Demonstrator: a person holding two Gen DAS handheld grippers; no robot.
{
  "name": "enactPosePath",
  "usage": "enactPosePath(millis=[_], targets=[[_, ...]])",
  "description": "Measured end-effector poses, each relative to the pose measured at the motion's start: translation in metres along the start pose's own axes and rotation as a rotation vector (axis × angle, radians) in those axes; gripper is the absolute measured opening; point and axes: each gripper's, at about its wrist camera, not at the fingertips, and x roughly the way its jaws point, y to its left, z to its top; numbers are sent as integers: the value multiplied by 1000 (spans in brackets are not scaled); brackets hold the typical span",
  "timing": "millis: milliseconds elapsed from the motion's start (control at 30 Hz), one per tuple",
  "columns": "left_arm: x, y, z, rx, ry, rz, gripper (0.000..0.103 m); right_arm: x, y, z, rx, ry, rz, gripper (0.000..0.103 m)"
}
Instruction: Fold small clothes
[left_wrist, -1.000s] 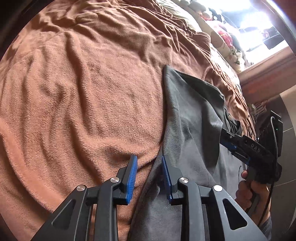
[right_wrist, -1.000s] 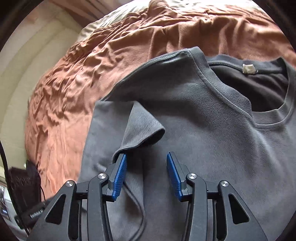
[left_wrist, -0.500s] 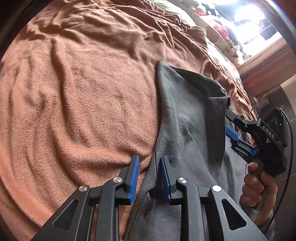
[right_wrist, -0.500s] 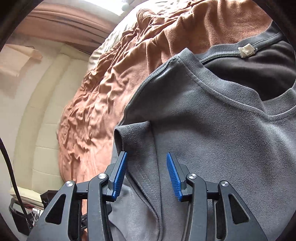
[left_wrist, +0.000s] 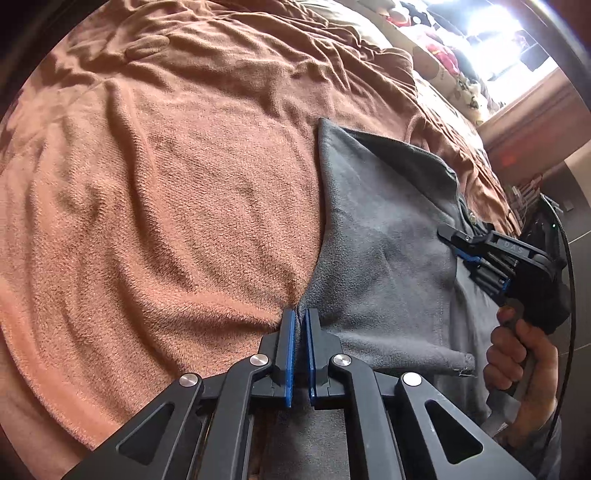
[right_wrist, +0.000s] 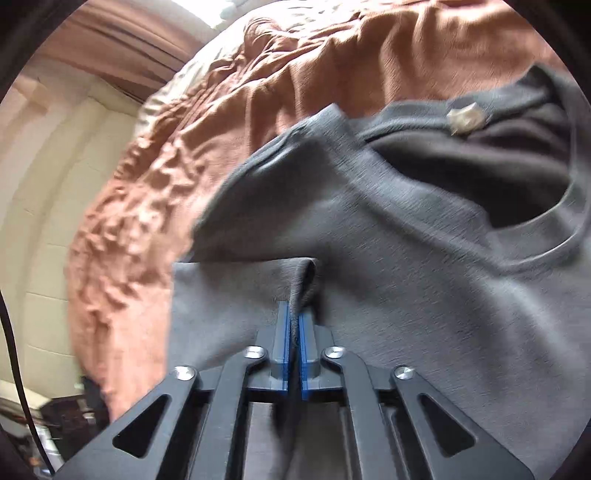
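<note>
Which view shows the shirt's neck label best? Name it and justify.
The right wrist view: the pale neck label sits in plain sight inside the grey shirt's collar. The left wrist view shows only the shirt's side; the label isn't visible there.

Black hand-held gripper (left_wrist: 298, 317) frames, blue ribbed pads, silver screws; black cable (left_wrist: 569, 280) trailing.

Bed's brown blanket (left_wrist: 177, 192), grey T-shirt (left_wrist: 384, 229) on it

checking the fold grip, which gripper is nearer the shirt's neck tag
Right. The right gripper pinches the grey shirt below the neck tag; the left gripper pinches its far edge.
</note>
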Motion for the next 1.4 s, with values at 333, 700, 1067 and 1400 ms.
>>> enactPosePath(millis=[333,700,1067,1400], targets=[[-17,-10,-5,16,-3,18,7,-36,17,-13,-75,36,-73,24],[-44,-8,-20,5,-21,19,33,-50,77,-72,-349,71,-140,57],[-89,-3,-42,-4,-68,79,52,-48,95,-128,-459,149,-327,57],[-131,-33,-60,66,-179,91,96,-135,84,-157,-415,39,-327,63]])
